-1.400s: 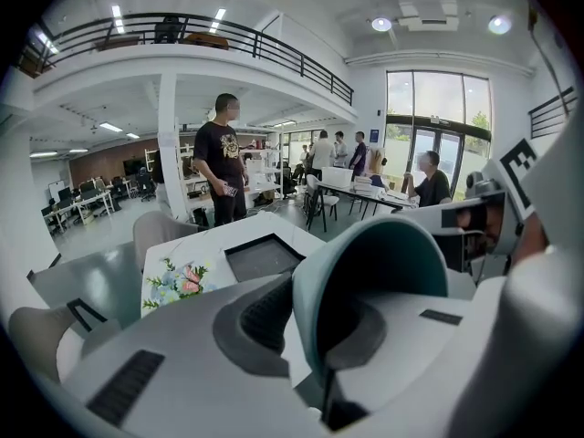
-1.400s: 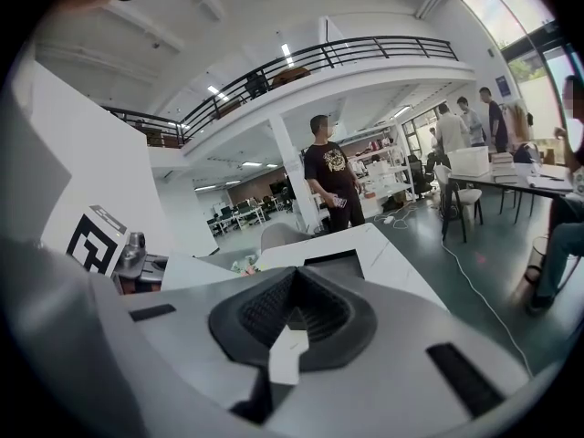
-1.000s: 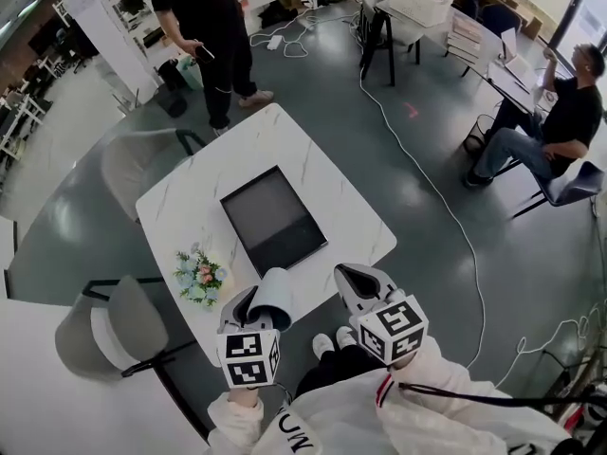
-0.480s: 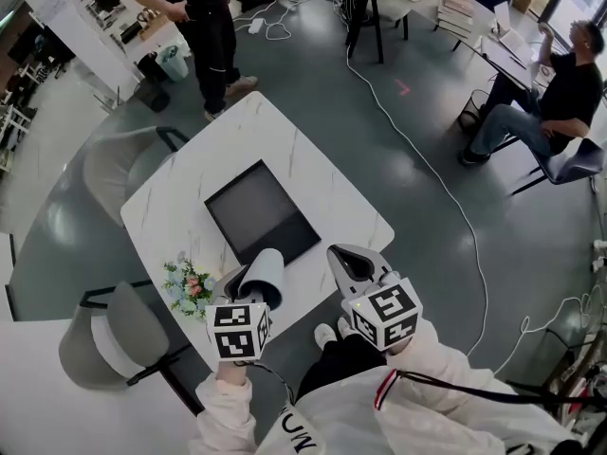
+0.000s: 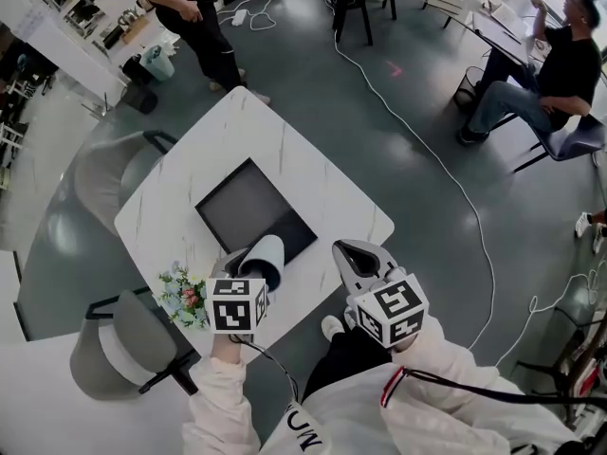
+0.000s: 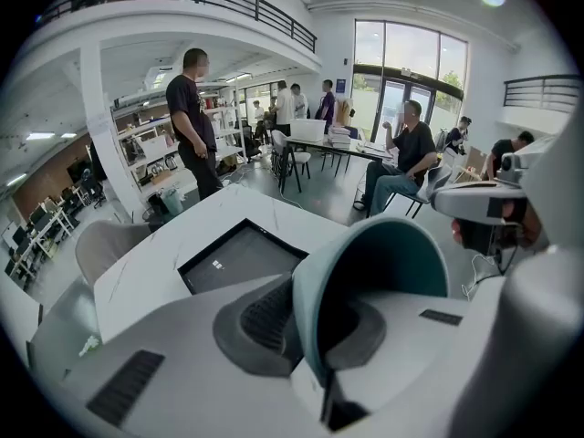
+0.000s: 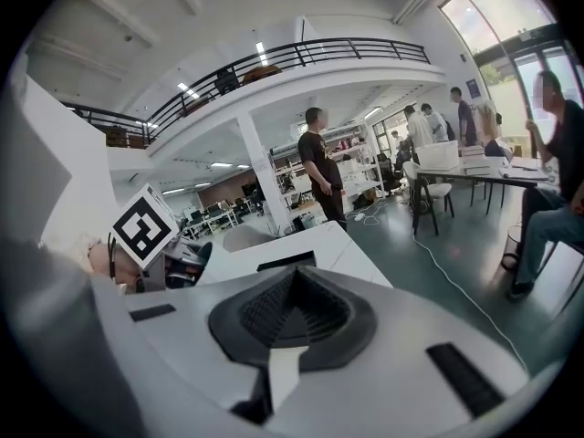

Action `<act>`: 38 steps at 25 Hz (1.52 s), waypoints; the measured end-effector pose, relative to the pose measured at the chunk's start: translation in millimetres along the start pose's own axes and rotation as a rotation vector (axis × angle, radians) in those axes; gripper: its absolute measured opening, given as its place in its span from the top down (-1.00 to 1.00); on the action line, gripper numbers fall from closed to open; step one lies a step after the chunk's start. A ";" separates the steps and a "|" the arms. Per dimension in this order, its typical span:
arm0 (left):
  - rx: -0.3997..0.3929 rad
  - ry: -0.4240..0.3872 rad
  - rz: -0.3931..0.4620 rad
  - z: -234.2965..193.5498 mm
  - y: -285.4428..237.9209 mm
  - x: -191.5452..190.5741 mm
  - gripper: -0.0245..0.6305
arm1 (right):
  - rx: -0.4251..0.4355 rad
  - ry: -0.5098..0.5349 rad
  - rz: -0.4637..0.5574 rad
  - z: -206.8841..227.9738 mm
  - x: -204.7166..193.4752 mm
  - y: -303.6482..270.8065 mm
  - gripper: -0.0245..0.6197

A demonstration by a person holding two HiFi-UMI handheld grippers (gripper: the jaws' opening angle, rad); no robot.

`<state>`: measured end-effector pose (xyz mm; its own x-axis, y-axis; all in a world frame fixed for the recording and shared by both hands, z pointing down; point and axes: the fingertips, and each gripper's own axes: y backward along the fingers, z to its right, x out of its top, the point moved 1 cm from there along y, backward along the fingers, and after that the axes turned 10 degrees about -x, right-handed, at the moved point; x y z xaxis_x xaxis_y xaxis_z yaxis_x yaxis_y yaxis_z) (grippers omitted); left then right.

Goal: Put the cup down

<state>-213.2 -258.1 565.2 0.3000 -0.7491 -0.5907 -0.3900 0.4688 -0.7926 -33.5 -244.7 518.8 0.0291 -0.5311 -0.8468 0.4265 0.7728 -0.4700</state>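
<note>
The cup (image 5: 266,253), pale outside and teal inside (image 6: 388,267), hangs tilted on its side over the near edge of the white marble table (image 5: 313,173). Its wall is pinched between the jaws of my left gripper (image 5: 250,262), which is shut on it (image 6: 315,328), and its mouth faces back along that gripper. It is just short of the dark square tray (image 5: 251,210). My right gripper (image 5: 355,257) hovers to the right of the cup near the table's corner. Its jaws are shut with nothing between the pads (image 7: 292,310).
A small bunch of flowers (image 5: 183,292) lies at the table's near-left edge. Grey chairs stand at the left (image 5: 106,174) and near left (image 5: 121,353). One person stands beyond the table (image 5: 186,6), and another sits at the far right (image 5: 548,76). A white cable (image 5: 446,173) crosses the floor.
My left gripper has carried the cup forward and lower, closer to the dark tray. The right gripper has also edged forward and down a little. Both stay shut as before.
</note>
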 end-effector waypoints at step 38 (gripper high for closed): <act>-0.171 -0.027 -0.352 -16.4 -113.2 -5.4 0.83 | -0.104 -0.051 -0.025 44.8 -15.7 -15.3 0.91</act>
<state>-185.0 -314.7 660.6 0.4635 -0.8364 -0.2925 -0.3976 0.0987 -0.9122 0.0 -263.8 550.4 0.0666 -0.5658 -0.8219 0.3314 0.7895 -0.5166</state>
